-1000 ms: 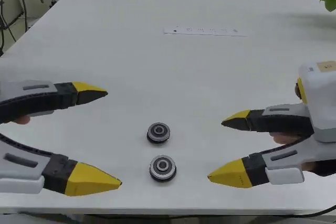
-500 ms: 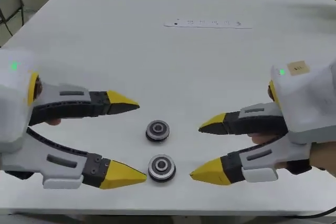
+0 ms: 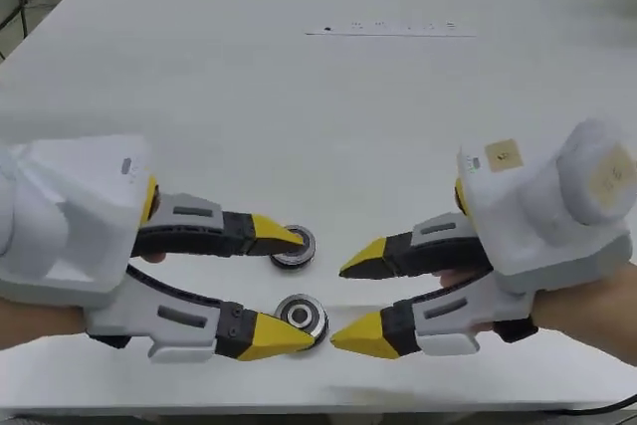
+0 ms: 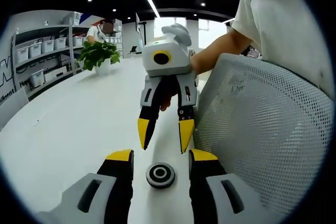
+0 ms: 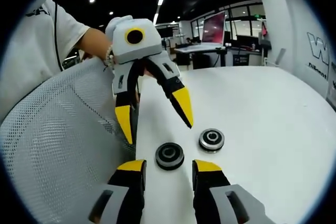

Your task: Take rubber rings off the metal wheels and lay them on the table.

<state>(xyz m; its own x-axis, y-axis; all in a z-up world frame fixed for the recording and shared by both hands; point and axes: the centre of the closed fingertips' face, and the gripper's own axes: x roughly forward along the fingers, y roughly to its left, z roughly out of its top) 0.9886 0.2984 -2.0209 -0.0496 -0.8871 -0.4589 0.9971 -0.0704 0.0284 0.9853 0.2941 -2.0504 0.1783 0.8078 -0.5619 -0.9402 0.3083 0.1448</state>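
Two small metal wheels with dark rubber rings lie flat near the table's front edge: the far wheel [image 3: 294, 248] [image 5: 211, 139] and the near wheel [image 3: 302, 316] [image 5: 169, 156]. My left gripper [image 3: 302, 286] [image 4: 161, 157] is open, its far jaw tip lying over the far wheel's edge and its near jaw tip beside the near wheel; one wheel [image 4: 160, 174] sits between its jaws. My right gripper [image 3: 338, 304] [image 5: 169, 166] is open and faces it, tips just right of the near wheel. Neither holds anything.
The white table [image 3: 328, 126] stretches far ahead, with a thin white strip [image 3: 388, 30] lying across it. A grey mesh chair back [image 4: 262, 129] [image 5: 58, 145] stands at the front edge. A potted plant [image 4: 97, 56] stands at the table's far end.
Both grippers have come inward from the sides and now nearly meet tip to tip around the two wheels. The wheels lie where they were.
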